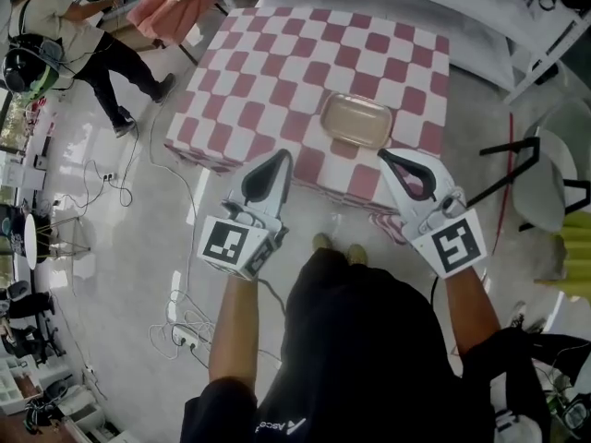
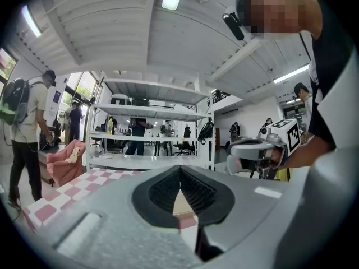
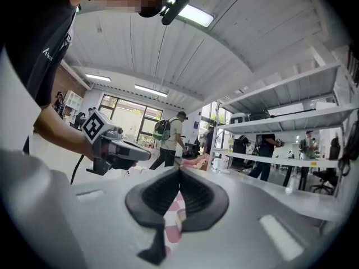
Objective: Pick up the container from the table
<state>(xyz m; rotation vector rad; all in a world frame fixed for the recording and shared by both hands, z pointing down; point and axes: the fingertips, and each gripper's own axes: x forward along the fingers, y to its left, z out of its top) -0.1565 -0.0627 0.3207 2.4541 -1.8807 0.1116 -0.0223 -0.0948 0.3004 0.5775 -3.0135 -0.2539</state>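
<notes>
Showing two hand-held grippers, both held level and aimed at a table [image 1: 268,63] covered in a pink-and-white checked cloth. Left gripper [image 1: 283,158]: jaws closed, the ribbed pads [image 2: 197,190] meeting at their tips, with nothing gripped. Right gripper [image 1: 388,158]: jaws likewise drawn together at the tips and empty. The container [image 1: 355,120], a shallow beige tub with rounded corners, rests on the cloth just ahead of both grippers. It lies forward and to the right of the left gripper, forward and slightly left of the right gripper, and touches neither. Beyond the table, straight ahead of the left gripper, stands white shelving [image 2: 151,133]. Far off to the left gripper's left are a pink armchair [image 1: 171,3] and a person with a backpack [image 1: 65,35]. Cables [image 1: 185,326] lie on the floor below the left gripper.
</notes>
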